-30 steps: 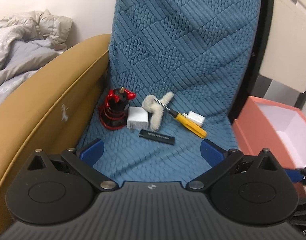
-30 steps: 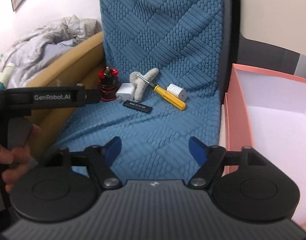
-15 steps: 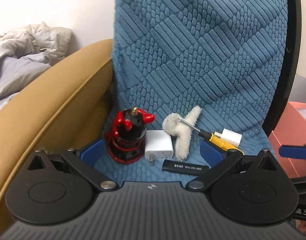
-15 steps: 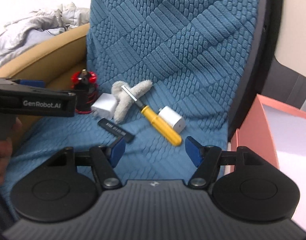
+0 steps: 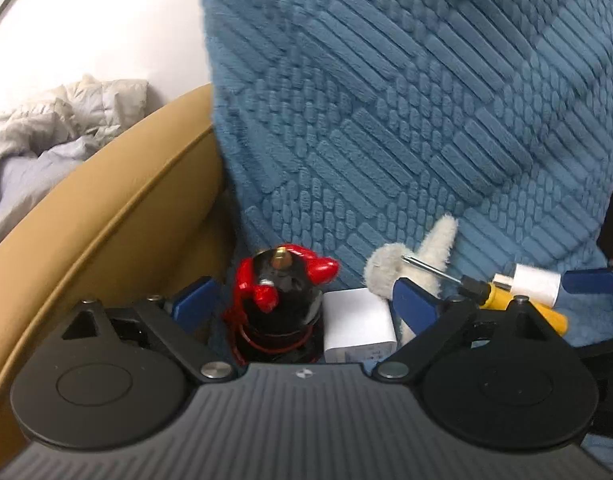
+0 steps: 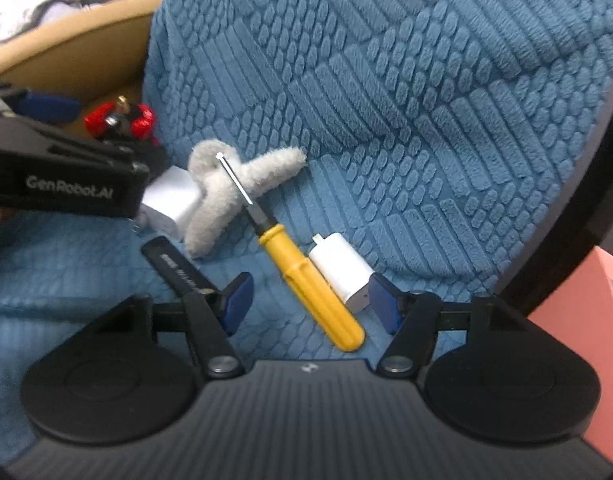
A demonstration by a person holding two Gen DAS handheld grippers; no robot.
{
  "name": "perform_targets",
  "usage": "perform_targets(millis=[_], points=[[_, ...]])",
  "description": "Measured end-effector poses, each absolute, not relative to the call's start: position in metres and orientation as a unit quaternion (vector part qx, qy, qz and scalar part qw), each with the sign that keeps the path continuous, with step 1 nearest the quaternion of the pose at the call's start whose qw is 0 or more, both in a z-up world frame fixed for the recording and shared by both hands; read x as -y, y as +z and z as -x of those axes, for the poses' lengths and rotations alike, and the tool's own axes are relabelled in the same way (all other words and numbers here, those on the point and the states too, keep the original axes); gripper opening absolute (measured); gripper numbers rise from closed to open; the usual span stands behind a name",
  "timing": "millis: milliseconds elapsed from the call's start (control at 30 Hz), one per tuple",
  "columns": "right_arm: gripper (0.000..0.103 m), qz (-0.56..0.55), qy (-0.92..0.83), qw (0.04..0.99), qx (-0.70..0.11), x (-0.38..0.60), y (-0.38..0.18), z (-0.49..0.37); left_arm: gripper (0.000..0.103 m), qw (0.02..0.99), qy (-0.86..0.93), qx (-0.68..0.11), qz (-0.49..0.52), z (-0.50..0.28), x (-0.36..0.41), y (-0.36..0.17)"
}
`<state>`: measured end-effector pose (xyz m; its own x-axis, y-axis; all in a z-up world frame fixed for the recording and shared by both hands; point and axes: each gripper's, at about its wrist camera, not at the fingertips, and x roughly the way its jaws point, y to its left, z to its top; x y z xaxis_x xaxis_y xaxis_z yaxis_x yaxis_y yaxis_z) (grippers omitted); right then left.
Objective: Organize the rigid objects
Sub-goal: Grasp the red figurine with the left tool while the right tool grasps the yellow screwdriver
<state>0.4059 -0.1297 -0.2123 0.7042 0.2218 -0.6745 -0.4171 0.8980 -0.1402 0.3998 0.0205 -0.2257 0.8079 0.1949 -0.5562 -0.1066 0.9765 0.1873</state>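
On the blue textured seat cover (image 5: pixel 426 140) lie a red-and-black horned figurine (image 5: pixel 282 300), a white charger block (image 5: pixel 358 328), a fluffy grey-white piece (image 6: pixel 226 188), a yellow-handled screwdriver (image 6: pixel 310 280), a small white adapter (image 6: pixel 342 276) and a black stick (image 6: pixel 178 268). My left gripper (image 5: pixel 302 304) is open, its fingers on either side of the figurine and charger block. My right gripper (image 6: pixel 310 304) is open around the screwdriver handle and the white adapter; one of its blue fingertips (image 5: pixel 590 282) shows in the left wrist view beside the adapter (image 5: pixel 534 282).
A tan curved armrest (image 5: pixel 106 232) runs along the left of the seat, with grey bedding (image 5: pixel 46 132) beyond it. A pink box edge (image 6: pixel 586 300) stands to the right. The left gripper's black body (image 6: pixel 66 184) crosses the right wrist view.
Both grippers have moved forward and down to the objects. The left now straddles the figurine and charger, the right the screwdriver and adapter. Both stay open.
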Motion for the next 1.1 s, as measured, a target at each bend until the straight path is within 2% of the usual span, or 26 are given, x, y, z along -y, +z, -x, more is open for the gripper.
perform_targets(millis=[100,167,267,367,533,667,1100], points=[[0.058,0.143,0.169,0.909,-0.355,0.131,-0.221,-0.414,0.094,0.941,0.094,-0.31,-0.094,-0.41,-0.018,-0.233],[0.05,0.145,0.17,0.905,-0.361,0.13,-0.224,-0.417,0.094,0.94,0.101,-0.311,-0.094,-0.416,-0.017,-0.235],[0.041,0.158,0.168,0.902,-0.364,0.129,-0.226,-0.418,0.088,0.938,0.097,-0.319,-0.099,-0.423,-0.016,-0.238],[0.04,0.165,0.169,0.901,-0.364,0.127,-0.226,-0.42,0.081,0.932,0.109,-0.33,-0.1,-0.431,-0.02,-0.243],[0.039,0.181,0.164,0.901,-0.36,0.125,-0.227,-0.423,0.08,0.933,0.109,-0.326,-0.104,-0.436,-0.021,-0.246],[0.035,0.194,0.164,0.899,-0.358,0.122,-0.228,-0.423,0.063,0.936,0.11,-0.318,-0.101,-0.433,-0.024,-0.241],[0.03,0.178,0.161,0.903,-0.357,0.125,-0.209,-0.4,0.057,0.945,0.092,-0.311,-0.036,-0.405,-0.039,-0.216]])
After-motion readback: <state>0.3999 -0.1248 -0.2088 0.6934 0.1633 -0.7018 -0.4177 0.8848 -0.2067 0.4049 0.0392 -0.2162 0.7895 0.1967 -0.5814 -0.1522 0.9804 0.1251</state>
